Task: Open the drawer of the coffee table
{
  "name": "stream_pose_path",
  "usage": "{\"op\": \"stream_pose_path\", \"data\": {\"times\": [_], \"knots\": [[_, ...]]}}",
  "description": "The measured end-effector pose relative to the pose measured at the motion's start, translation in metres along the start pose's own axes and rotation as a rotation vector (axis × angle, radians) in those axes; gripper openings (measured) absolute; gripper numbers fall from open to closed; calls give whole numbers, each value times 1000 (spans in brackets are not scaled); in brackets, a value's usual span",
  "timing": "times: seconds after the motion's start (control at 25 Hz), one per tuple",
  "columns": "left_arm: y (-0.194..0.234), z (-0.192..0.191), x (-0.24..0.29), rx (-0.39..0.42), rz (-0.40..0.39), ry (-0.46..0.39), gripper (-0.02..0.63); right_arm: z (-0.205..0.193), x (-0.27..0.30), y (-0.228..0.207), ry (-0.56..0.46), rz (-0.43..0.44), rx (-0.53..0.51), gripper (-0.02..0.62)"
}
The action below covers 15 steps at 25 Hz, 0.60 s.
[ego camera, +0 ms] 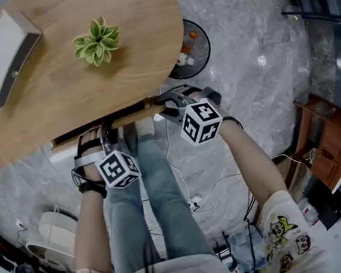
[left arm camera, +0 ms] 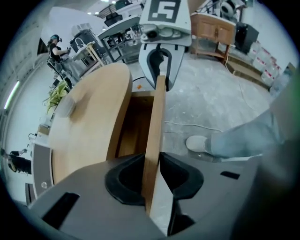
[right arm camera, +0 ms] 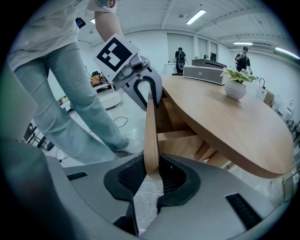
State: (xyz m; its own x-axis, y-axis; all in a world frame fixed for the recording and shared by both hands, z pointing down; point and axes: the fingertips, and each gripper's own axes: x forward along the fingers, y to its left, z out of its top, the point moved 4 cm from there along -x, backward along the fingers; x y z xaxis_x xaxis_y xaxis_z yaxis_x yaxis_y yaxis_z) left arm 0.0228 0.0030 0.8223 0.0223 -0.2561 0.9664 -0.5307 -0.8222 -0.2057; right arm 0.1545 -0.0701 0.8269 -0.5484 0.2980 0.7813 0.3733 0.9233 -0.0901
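Light-wood coffee table [ego camera: 58,102], grey-marbled floor [ego camera: 263,99]

Head view: from overhead, looking steeply down onto the near edge of the coffee table [ego camera: 62,83]. Left and right gripper views: very close, sighting along the drawer front [left arm camera: 154,131] from opposite ends, facing one another; all three views share this panel

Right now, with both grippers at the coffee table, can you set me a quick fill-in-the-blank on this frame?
1. The drawer of the coffee table is partly ____.
2. The left gripper and the right gripper each have their fingers closed on the drawer's ____ panel.
3. The potted plant on the coffee table sits in a ____ pot.
Missing words: open; front; white.
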Motion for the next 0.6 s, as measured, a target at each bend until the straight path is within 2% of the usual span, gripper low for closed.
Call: {"op": "stream_pose_path", "data": {"times": [0.2,0.4,0.6], "knots": [[-1,0,0,38,-51,19,75,2,1,1,55,2,11,71],[-1,2,-2,31,-61,11,75,3,0,3,102,0,30,71],[-1,2,-2,40,-74,-4,73,3,3,3,164,21,-2,71]]}}
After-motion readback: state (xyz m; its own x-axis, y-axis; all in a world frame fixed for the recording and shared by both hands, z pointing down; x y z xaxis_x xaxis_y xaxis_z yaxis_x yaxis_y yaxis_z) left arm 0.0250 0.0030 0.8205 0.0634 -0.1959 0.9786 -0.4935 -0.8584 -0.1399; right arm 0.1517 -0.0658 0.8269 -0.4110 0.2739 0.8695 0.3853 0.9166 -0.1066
